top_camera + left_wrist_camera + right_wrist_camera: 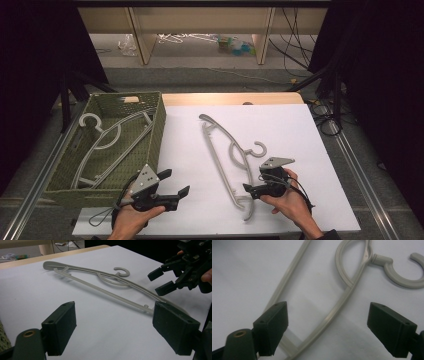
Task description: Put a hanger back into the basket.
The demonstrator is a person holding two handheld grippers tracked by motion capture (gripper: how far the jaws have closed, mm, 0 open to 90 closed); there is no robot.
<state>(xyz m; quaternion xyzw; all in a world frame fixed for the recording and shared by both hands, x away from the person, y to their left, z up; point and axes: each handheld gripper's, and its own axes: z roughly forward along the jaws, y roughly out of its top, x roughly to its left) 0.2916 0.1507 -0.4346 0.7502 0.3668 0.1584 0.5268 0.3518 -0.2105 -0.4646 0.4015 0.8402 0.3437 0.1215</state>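
Far left of the high view there's a green woven basket (158, 131) on the worktop (300, 150), with two grey hangers (107, 145) lying inside it, overlapping each other, hook end toward the upper left.

Just below the basket's lower right corner sits the left claw (175, 184), held in a hand (132, 217) coming in from the bottom edge. Its jaws are spread wide, nothing between them, not touching anything. In the left gripper view the white worktop shows through the gap and the hanger lies farther off across the upper half of the frame.

Middle of the frame: one more grey plastic hanger (220, 150), lying flat on the white sheet, running from upper left to lower right, with its hook (258, 149) pointing right.

Right of centre, low down, is the right claw (251, 189), also wide apart and holding nothing. It hovers right over the hanger's lower end; in the right gripper view one curved arm of the hanger (337, 307) runs between the jaws, with no clear contact.

Count: three hangers, one basket, two claws.
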